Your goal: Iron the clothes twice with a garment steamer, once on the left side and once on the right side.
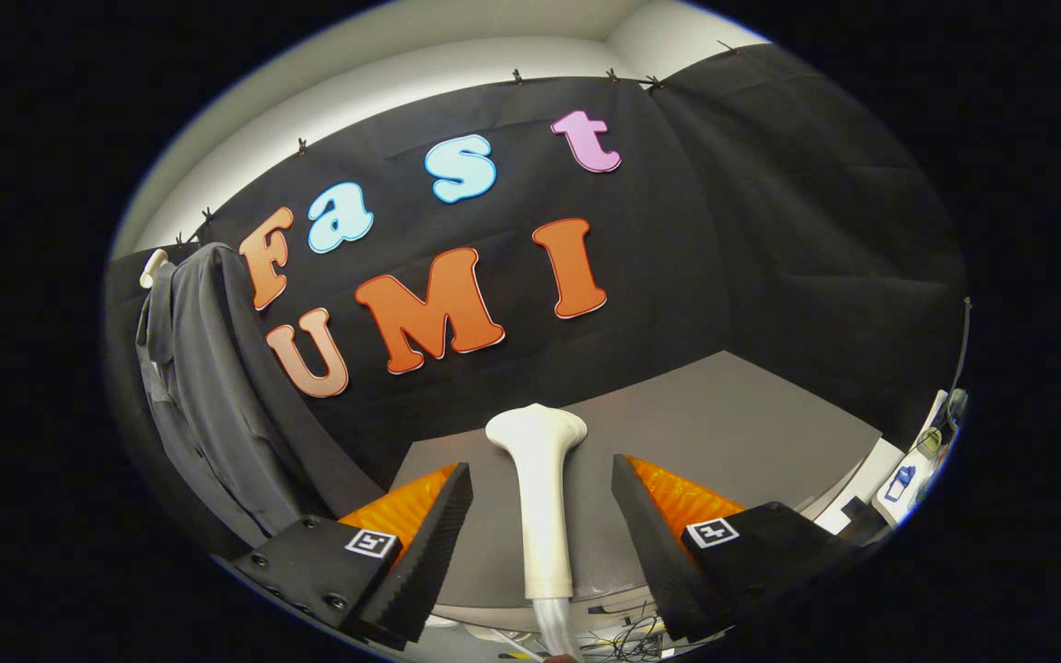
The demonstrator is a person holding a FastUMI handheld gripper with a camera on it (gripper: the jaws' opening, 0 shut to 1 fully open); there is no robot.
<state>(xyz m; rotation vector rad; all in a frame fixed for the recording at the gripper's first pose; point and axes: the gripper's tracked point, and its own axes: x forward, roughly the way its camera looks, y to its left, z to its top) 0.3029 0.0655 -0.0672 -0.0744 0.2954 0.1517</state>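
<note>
A: Why would the garment steamer (540, 488) sit upright between the jaws like that?

B: It reads as staged for a grab. The gripper (542, 493) has its jaws spread wide, one on each side of the handle, with a clear gap on both sides, so nothing is clamped yet. The head flares out just past the jaw tips, and a clear hose leaves the base down near the jaw roots

A: And the material?

B: A smooth, matte, cream plastic: a slim round neck widening into a rounded head. The inner faces of the jaws are ribbed, which should bite well on a slick tube like that

A: Where is the garment?

B: The shirt (208, 396) hangs well off to the left of the jaws, beyond them, on a pale hanger (154, 267) against the booth wall. It is a dark grey woven cloth, draping in long soft folds. Hanging it keeps the front free for a left and a right pass

A: And underneath?

B: A flat grey counter (752, 414), plain and matte, stretching ahead of the jaws
</note>
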